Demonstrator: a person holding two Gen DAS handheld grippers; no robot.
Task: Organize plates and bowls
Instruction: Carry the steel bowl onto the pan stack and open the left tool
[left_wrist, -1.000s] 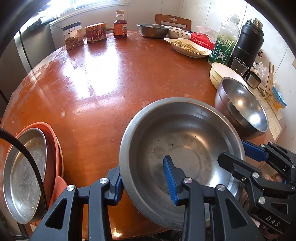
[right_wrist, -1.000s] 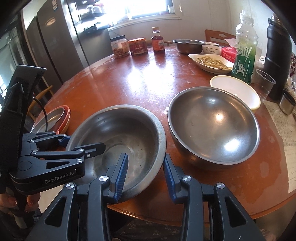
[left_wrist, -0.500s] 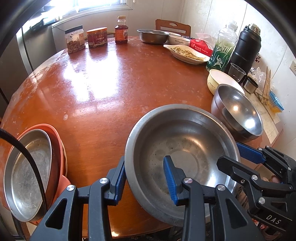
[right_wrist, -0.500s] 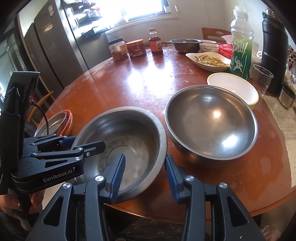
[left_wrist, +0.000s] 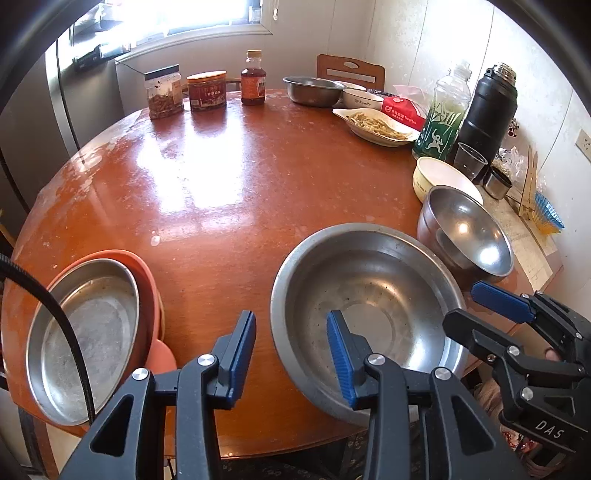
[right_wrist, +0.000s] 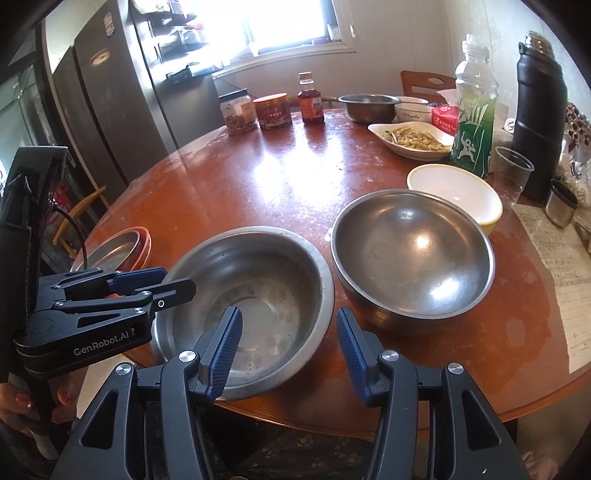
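The left gripper (left_wrist: 291, 354) straddles the near-left rim of the wide steel basin (left_wrist: 369, 295), one pad (left_wrist: 341, 354) inside it and the other outside; its jaws stand narrow, and whether the pads press the rim I cannot tell. The right gripper (right_wrist: 288, 341) straddles the basin's near-right rim, its jaws opening, pads clear of the metal. The basin overhangs the near edge of the round table (left_wrist: 221, 184). Just right of it sits a deep steel bowl (right_wrist: 412, 254), empty, touching a cream bowl (right_wrist: 454, 192) behind. At the left edge, a steel plate (left_wrist: 85, 332) lies in stacked orange dishes (left_wrist: 147, 280). The table's middle is open. A white dish (right_wrist: 410, 138) of food, jars, a bottle and a flask line the far side.
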